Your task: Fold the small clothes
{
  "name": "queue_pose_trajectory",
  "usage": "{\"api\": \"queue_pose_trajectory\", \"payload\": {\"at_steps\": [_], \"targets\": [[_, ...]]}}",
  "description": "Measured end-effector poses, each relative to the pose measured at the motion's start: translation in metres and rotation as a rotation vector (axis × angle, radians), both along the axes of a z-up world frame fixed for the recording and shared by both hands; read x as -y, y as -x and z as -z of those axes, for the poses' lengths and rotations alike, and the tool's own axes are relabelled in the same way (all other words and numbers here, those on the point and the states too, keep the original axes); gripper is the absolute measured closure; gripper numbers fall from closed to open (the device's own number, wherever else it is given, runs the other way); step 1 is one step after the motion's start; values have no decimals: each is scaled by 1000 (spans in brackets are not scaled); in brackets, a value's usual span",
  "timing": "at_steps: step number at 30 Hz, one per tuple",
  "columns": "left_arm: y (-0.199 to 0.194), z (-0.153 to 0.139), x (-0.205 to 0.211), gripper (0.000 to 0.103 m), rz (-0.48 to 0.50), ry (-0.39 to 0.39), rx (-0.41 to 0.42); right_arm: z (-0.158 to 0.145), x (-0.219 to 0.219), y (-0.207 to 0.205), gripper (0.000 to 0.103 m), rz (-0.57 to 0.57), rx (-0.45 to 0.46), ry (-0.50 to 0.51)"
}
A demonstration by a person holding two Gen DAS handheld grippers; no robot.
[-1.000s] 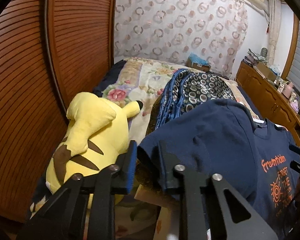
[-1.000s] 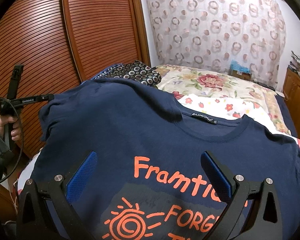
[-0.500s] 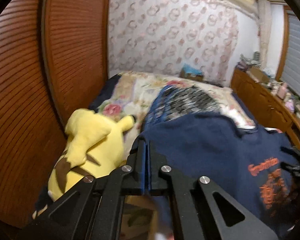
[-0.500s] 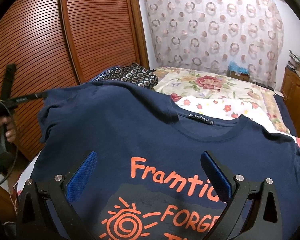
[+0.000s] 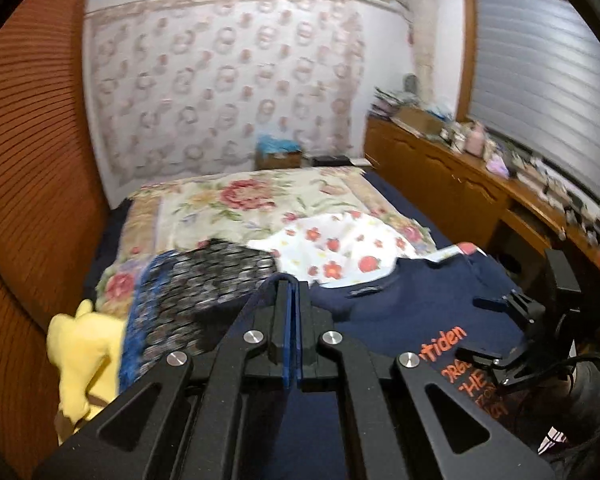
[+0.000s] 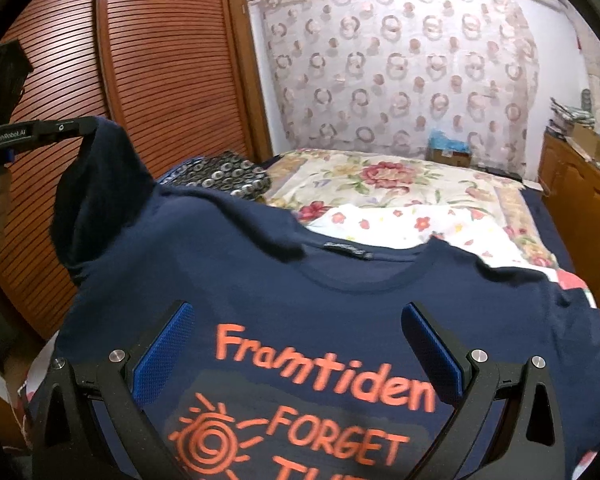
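Left gripper is clamped on the navy cotton T-shirt's sleeve; only the right view shows it lifted, right gripper gaping above the print.

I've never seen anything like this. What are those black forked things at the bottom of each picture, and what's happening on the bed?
There is no robot here. A person holds a black two-fingered tool in each hand, and each tool carries a wide-angle camera looking out along its fingers, so every picture is taken from one hand.

In the left-hand picture, the left tool is shut, pinching one sleeve of the navy blue T-shirt with orange lettering. The right-hand picture shows that sleeve lifted above the shirt.

The right tool is open, its blue-padded fingers spread over the shirt's chest and holding nothing.

The shirt lies on a bed with a floral bedspread. Beside it are a white cloth with red flowers, a dark patterned cloth with blue trim and a yellow plush toy.
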State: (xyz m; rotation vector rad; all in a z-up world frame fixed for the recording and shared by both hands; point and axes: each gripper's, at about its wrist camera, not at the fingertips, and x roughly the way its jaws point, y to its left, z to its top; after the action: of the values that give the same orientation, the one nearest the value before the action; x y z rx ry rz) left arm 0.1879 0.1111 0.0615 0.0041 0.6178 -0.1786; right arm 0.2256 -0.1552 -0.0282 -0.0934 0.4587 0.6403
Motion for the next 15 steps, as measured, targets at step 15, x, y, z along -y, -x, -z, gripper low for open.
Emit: {"api": "queue_pose_trajectory", "payload": {"at_steps": [15], "targets": [[-9,19,0,62,-25,-27,-47,5,-22,0,2,5,-62,-21]]}}
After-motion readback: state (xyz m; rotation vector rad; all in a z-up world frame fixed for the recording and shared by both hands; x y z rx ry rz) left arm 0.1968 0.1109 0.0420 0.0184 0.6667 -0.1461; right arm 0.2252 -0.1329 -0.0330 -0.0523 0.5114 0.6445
